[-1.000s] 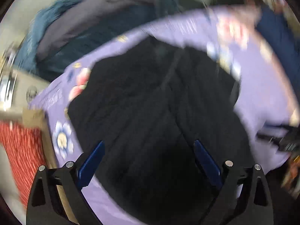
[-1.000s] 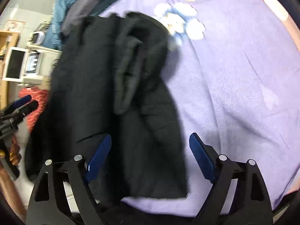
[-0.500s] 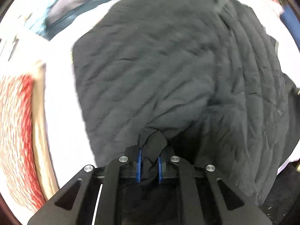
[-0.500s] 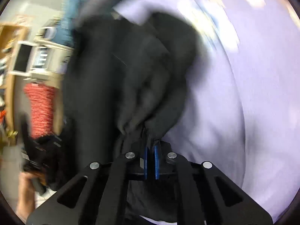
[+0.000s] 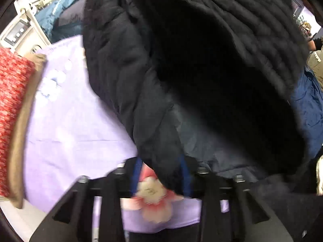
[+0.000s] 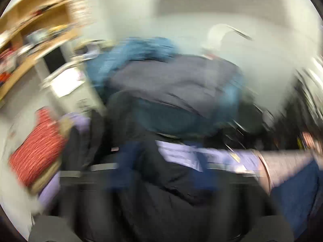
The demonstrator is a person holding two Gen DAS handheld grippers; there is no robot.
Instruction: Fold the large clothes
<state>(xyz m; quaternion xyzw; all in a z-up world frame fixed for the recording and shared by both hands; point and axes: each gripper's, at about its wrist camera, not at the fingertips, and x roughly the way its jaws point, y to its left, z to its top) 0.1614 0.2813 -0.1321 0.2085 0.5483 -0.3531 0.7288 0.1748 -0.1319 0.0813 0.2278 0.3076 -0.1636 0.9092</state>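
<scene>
The left wrist view shows the black quilted jacket (image 5: 201,56) lifted up and hanging in front of the camera, so that it fills the picture from 11 o'clock round to 4 o'clock. Under it, from 7 to 10 o'clock, lies the purple flowered sheet (image 5: 76,125), which is a bed cover or a cloth over a surface; I cannot tell which. The fold is, in my judgement, only at its beginning: the jacket is not laid flat, no neat folded edge is seen, and the whole garment must yet be brought down and folded.

The left hand-held gripper (image 5: 161,176) stands at 6 o'clock. Its blue fingers (image 5: 137,173) are a little apart, and a thick edge of the jacket passes between them, so it appears to pinch the jacket with a narrow gap.

The right wrist view is very blurred. The right hand-held gripper (image 6: 161,171) is at 6 o'clock, black jacket cloth lies between and over its blue fingers (image 6: 199,173), and they seem a moderate way apart, but whether it grips the cloth I cannot tell. Behind, at 12 o'clock, a pile of blue and grey clothes (image 6: 171,84) waits, well apart from the jacket.
</scene>
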